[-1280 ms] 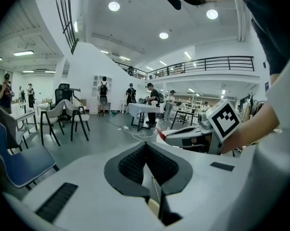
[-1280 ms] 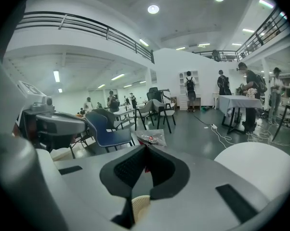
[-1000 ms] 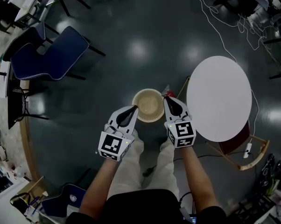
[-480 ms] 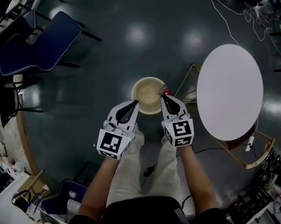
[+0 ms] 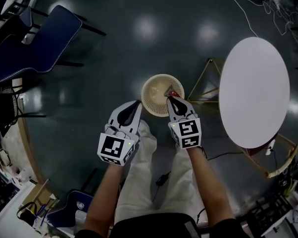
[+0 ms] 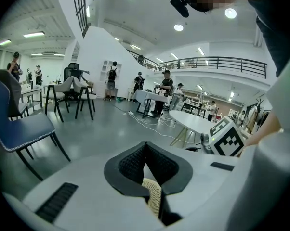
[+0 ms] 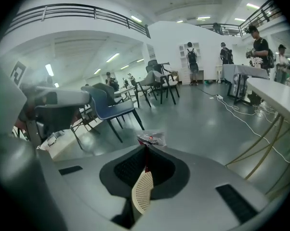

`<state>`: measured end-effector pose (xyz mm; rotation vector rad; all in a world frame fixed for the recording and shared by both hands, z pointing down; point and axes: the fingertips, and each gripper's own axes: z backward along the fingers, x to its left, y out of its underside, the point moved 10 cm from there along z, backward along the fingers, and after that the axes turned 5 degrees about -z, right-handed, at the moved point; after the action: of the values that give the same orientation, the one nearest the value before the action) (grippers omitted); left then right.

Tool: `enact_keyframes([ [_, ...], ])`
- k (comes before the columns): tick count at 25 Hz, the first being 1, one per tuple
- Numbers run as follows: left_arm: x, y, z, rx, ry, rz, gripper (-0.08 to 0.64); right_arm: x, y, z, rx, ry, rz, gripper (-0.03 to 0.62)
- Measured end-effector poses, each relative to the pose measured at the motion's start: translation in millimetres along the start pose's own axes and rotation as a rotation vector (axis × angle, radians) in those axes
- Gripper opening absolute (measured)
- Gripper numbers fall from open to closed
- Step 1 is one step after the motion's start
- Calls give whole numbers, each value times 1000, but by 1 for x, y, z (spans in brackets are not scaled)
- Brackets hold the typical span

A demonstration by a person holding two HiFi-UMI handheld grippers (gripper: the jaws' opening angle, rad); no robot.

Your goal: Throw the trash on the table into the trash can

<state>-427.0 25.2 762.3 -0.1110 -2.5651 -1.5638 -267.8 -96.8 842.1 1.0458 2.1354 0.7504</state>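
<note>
At the trash can (image 5: 151, 97), right gripper (image 5: 170, 97) with wrapper (image 7: 152, 139) (jaws tight).

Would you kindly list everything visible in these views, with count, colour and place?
trash can: one, beige, on the floor ahead of the person
wrapper: one, red and clear, held over the trash can
table: one, white, round, right of the trash can
chair: one, blue, upper left
cables: a few, white, on the floor, upper right
left gripper: one, white, shut, empty, beside the trash can
right gripper: one, white, shut on the wrapper
legs: two, pale trousers, below the grippers
</note>
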Motion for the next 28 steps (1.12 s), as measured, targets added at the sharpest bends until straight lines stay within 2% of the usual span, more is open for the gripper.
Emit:
enact_keyframes([
  [6,-1,12,-8,-12,6,30,15,-14,31,-33,70,9,-14,25],
  [14,2,27,-11,1,2,45,15,-25,77,-79,233,-3,33,25],
  [19,4,29,-12,12,11,41,15,-30,106,-95,326,-1,26,25],
  [28,2,37,-16,27,30,48,15,-26,123,-111,323,-1,15,26],
])
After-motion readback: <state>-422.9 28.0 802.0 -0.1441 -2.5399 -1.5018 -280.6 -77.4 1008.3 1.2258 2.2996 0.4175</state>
